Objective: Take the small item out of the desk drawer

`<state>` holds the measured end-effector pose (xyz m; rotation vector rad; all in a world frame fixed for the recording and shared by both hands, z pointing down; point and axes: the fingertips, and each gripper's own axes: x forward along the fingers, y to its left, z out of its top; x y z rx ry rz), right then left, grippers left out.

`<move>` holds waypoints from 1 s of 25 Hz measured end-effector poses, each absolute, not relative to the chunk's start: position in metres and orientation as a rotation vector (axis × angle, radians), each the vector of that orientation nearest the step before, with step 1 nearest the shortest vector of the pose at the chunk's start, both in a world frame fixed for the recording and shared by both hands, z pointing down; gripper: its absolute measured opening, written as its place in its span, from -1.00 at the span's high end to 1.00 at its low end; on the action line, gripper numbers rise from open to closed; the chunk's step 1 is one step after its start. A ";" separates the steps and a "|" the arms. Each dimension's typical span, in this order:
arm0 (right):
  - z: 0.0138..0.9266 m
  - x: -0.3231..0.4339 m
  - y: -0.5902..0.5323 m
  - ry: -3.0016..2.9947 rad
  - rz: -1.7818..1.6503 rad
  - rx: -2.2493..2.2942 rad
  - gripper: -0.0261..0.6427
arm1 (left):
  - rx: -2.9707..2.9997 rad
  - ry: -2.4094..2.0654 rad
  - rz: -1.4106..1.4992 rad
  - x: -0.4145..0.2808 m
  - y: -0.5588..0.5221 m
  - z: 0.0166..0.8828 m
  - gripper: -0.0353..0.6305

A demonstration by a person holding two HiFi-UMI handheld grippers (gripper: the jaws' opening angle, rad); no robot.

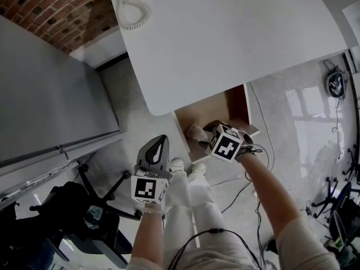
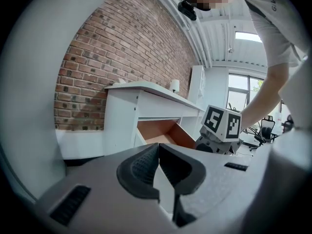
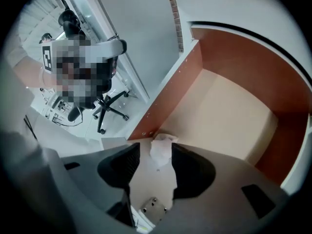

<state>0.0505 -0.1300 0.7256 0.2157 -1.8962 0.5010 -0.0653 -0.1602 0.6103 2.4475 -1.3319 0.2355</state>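
Two tools in view. The right tool is lowered into the open drawer, its jaws apart. The small item, a crumpled white wad, sits in the gap at the jaw tips. It is not clamped, and I cannot tell whether either pad touches it.

The wad lies on the pale drawer floor, hard against the brown side wall on the person's left, at that wall's front end. It is lumpy, with no clear long axis and no end that points anywhere. In the right gripper view it looks slightly longer along the line of the jaws.

From the head view, the drawer stands pulled out below the near edge of the white counter, closer to its near left corner. The item shows just beside the marker cube of the right tool.

The left tool is held clear of the drawer, off the counter's near left corner. In its own view the left tool has its jaws together with nothing between them, and it faces the counter and the open drawer.

A coiled cord lies at the counter's far left corner. A brick wall stands beyond it.
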 end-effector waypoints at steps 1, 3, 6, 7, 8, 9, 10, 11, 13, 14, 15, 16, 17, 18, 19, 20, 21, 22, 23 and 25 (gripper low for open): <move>0.730 0.049 -0.131 -1.885 0.503 0.199 0.28 | 2.440 -1.337 0.237 -0.066 -0.161 0.613 0.88; 0.740 0.047 -0.131 -1.860 0.504 0.163 0.22 | 2.429 -1.342 0.237 -0.065 -0.160 0.619 0.88; 0.757 0.048 -0.129 -1.821 0.507 0.128 0.21 | 2.427 -1.340 0.231 -0.064 -0.158 0.626 0.88; 0.762 0.047 -0.130 -1.812 0.517 0.125 0.20 | 2.425 -1.342 0.230 -0.064 -0.157 0.628 0.88; 0.766 0.046 -0.130 -1.806 0.530 0.125 0.18 | 2.421 -1.345 0.231 -0.065 -0.156 0.630 0.88; 0.770 0.044 -0.130 -1.801 0.543 0.126 0.16 | 2.418 -1.347 0.232 -0.067 -0.155 0.632 0.88; 0.774 0.043 -0.131 -1.795 0.553 0.126 0.15 | 2.415 -1.348 0.235 -0.069 -0.154 0.634 0.88; 0.778 0.043 -0.131 -1.787 0.560 0.124 0.15 | 2.411 -1.349 0.239 -0.070 -0.153 0.636 0.88; 0.786 0.044 -0.130 -1.762 0.575 0.118 0.14 | 2.399 -1.355 0.247 -0.074 -0.152 0.639 0.88; 0.790 0.045 -0.129 -1.746 0.592 0.118 0.11 | 2.393 -1.362 0.246 -0.076 -0.152 0.640 0.88; 0.794 0.047 -0.128 -1.729 0.615 0.120 0.11 | 2.389 -1.369 0.243 -0.078 -0.153 0.640 0.88; 0.797 0.048 -0.127 -1.715 0.634 0.124 0.11 | 2.387 -1.376 0.240 -0.080 -0.154 0.641 0.88; 0.799 0.048 -0.128 -1.707 0.643 0.130 0.11 | 2.386 -1.382 0.239 -0.082 -0.154 0.642 0.88; 0.801 0.048 -0.129 -1.700 0.648 0.133 0.11 | 2.385 -1.387 0.239 -0.084 -0.155 0.642 0.88; 0.803 0.048 -0.129 -1.693 0.651 0.133 0.11 | 2.382 -1.390 0.241 -0.085 -0.156 0.642 0.88; 0.805 0.048 -0.129 -1.683 0.655 0.132 0.11 | 2.378 -1.394 0.242 -0.085 -0.157 0.642 0.88; 0.807 0.049 -0.129 -1.670 0.662 0.130 0.11 | 2.372 -1.397 0.239 -0.086 -0.158 0.641 0.88; 0.809 0.051 -0.128 -1.654 0.675 0.129 0.13 | 2.368 -1.401 0.235 -0.086 -0.158 0.641 0.88; 0.810 0.052 -0.128 -1.637 0.694 0.131 0.14 | 2.365 -1.403 0.231 -0.086 -0.157 0.640 0.88; 0.812 0.052 -0.127 -1.623 0.728 0.135 0.14 | 2.359 -1.407 0.226 -0.087 -0.155 0.641 0.88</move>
